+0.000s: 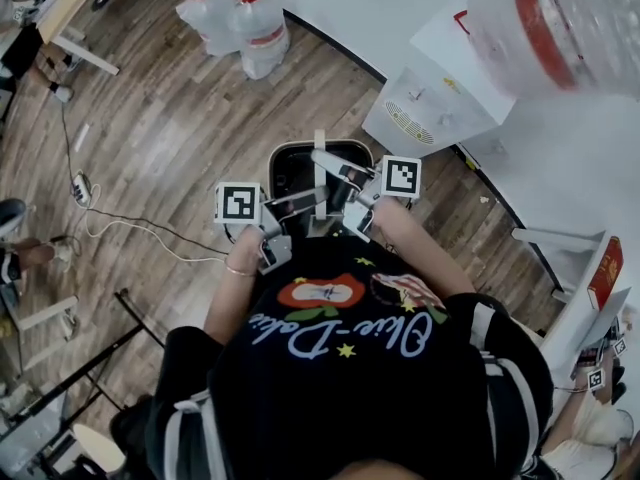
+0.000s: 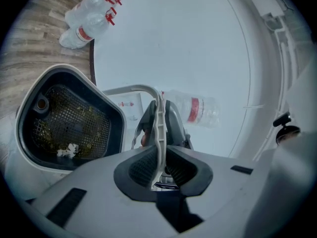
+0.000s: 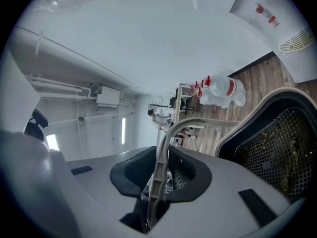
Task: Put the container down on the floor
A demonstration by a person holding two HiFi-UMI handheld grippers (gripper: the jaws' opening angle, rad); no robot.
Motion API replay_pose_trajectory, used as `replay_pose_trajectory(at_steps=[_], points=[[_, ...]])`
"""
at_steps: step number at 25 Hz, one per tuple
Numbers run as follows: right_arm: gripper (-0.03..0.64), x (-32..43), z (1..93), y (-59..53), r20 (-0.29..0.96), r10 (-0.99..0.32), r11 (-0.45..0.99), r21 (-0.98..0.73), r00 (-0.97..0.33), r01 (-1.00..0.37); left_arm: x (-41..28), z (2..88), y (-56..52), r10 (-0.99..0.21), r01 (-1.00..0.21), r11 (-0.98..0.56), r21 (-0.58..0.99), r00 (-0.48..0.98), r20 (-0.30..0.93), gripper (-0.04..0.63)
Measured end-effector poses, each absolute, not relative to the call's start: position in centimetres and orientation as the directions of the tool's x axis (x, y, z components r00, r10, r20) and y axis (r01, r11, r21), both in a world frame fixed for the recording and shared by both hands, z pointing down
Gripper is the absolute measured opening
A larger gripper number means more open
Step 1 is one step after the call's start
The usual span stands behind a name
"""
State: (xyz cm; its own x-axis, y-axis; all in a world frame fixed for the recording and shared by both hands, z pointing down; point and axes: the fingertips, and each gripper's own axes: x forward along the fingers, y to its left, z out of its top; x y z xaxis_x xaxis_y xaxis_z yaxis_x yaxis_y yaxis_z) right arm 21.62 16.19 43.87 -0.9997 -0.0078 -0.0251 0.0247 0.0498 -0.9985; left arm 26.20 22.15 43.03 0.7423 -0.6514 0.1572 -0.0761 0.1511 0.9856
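Both had hold: the left gripper (image 2: 158, 168) and right gripper (image 3: 161, 176) were each pinched nearly closed on the thin pale-grey plastic handle (image 2: 159, 125) of the dark, pale-rimmed container with a mesh basket (image 1: 288, 156). It hung over the wooden floor (image 1: 180, 148) beside the white dispenser (image 1: 420, 108). It looked rigid and fairly light but apt to swing, and the handle seemed the sensible hold.

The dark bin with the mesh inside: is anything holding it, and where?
Both grippers hold the bin by its thin pale handle: the left gripper and the right gripper are each clamped on that strip.
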Motion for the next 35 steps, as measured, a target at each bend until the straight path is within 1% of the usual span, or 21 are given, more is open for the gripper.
replay_pose_trajectory(at_steps=[7,14,22,30,35], points=[[0.067,18.9,44.2,12.9,-0.001,-0.062,0.052,-0.999,-0.998,-0.003,23.0,43.1,19.1,-0.598,-0.085,0.137,0.987,0.787,0.151,0.049],[0.067,15.2,44.4,9.8,0.002,-0.096,0.066,-0.998,-0.995,-0.008,19.3,43.4,16.2,-0.575,-0.072,0.130,0.989,0.807,0.135,0.049],[0.067,11.6,45.0,7.6,0.015,-0.127,0.044,-0.999,-0.992,-0.021,15.5,43.9,14.1,-0.557,-0.078,0.115,0.990,0.820,0.130,0.049],[0.066,3.9,45.9,4.6,0.068,-0.142,0.021,-0.997,-0.987,-0.071,7.5,44.6,11.1,-0.547,-0.044,0.126,0.991,0.830,0.107,0.049],[0.066,3.0,46.3,4.3,0.066,-0.164,0.018,-0.997,-0.984,-0.070,6.6,45.0,10.8,-0.535,-0.032,0.129,0.991,0.839,0.097,0.049]])
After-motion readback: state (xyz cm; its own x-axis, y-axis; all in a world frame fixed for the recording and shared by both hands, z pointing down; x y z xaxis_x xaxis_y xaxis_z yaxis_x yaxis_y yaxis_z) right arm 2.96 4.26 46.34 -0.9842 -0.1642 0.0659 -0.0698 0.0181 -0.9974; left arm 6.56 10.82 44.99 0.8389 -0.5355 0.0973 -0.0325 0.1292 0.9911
